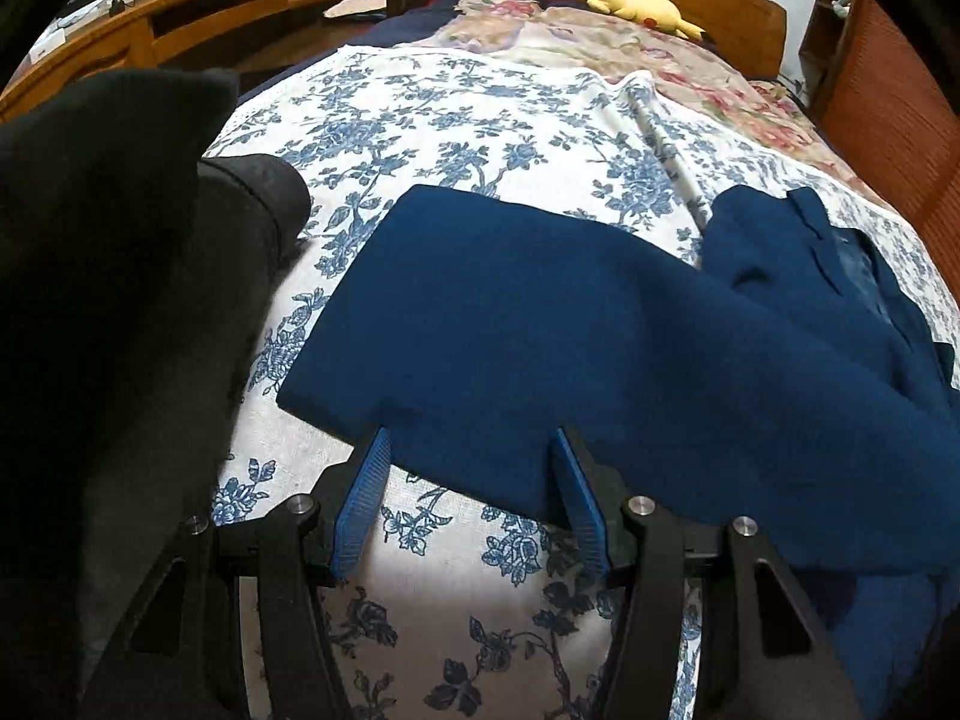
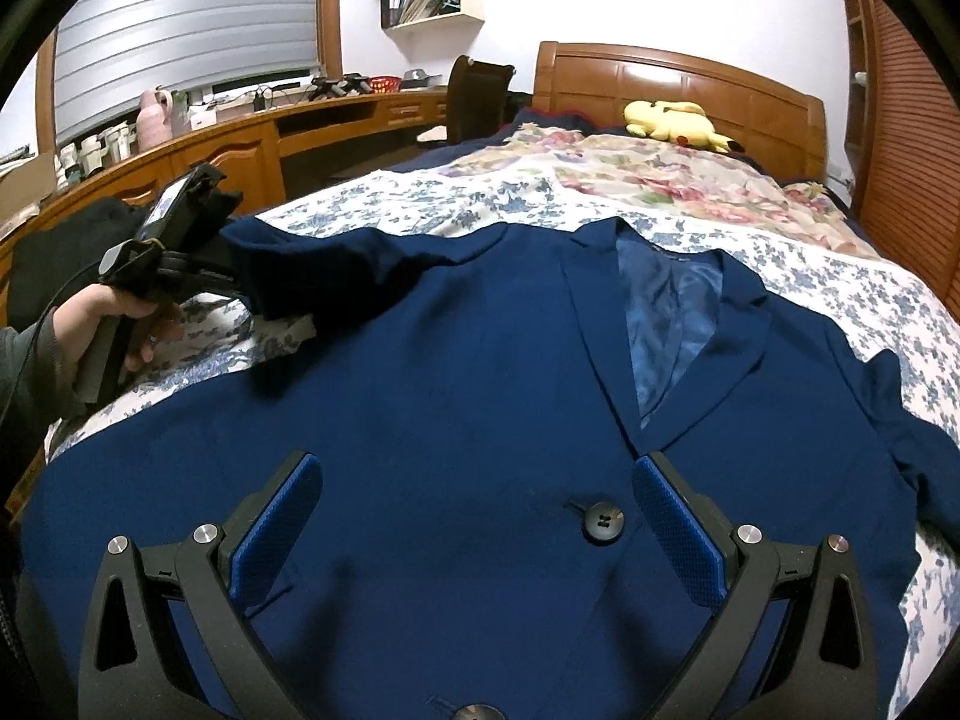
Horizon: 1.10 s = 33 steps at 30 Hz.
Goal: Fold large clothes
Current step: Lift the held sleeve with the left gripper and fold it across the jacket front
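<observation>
A navy blue jacket (image 2: 480,360) lies front up on the floral bedsheet (image 2: 840,288), lapels open and a black button (image 2: 603,522) showing. Its sleeve (image 1: 510,312) stretches flat across the sheet to the left. My left gripper (image 1: 471,438) points down at the sleeve's near edge. Its jaws stand apart with that edge between the blue pads (image 1: 360,498), which do not press on it. In the right wrist view a hand (image 2: 102,324) holds the left gripper (image 2: 180,228) by the sleeve end. My right gripper (image 2: 478,462) hovers open over the jacket's front, holding nothing.
A black garment (image 1: 90,270) lies at the bed's left edge. A yellow plush toy (image 2: 672,120) rests against the wooden headboard (image 2: 660,72) beyond a flowered quilt (image 2: 630,174). A curved wooden desk (image 2: 240,144) and a chair (image 2: 480,96) stand to the left.
</observation>
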{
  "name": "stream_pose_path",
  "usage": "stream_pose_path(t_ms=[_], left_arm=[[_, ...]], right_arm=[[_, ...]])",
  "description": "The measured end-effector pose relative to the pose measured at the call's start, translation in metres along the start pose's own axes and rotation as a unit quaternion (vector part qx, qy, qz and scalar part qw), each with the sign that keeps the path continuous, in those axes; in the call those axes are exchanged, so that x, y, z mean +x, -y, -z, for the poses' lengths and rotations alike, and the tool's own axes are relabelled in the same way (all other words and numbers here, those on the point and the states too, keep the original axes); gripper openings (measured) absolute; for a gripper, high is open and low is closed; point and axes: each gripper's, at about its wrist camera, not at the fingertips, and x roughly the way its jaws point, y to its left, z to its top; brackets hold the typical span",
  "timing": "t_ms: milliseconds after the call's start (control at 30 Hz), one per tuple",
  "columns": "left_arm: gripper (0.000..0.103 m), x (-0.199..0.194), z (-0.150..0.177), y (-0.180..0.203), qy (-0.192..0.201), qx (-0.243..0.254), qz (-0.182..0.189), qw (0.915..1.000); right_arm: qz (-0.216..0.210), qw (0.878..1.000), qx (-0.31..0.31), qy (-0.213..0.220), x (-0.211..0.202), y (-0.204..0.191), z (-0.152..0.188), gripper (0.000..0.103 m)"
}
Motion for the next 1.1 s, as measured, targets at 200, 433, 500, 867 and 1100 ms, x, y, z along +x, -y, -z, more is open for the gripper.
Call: stream_pose_path(t_ms=[200,433,500,867,1100], left_arm=[[0.054,0.004,-0.004,0.001,-0.005,-0.013,0.013,0.9998],[0.018,0.008,-0.006,0.002,-0.02,0.0,0.019,0.9996],[0.007,0.007,-0.006,0.005,-0.024,0.005,0.023,0.9994],[0.0,-0.085,-0.013,0.077,0.066,0.084,0.044,0.9933],[0.03,-0.088,-0.026,0.071,0.04,0.05,0.045,0.9969]], right_arm=[[0.007,1.0,0.013,0.008,-0.003,0.003,-0.001,0.103],[0.012,1.0,0.008,0.011,-0.006,-0.004,0.001,0.103],[0.015,1.0,0.005,0.014,-0.009,-0.005,0.001,0.103],[0.012,1.0,0.014,0.025,-0.031,0.001,0.007,0.103],[0.016,0.999,0.019,0.037,-0.051,0.007,0.018,0.103]])
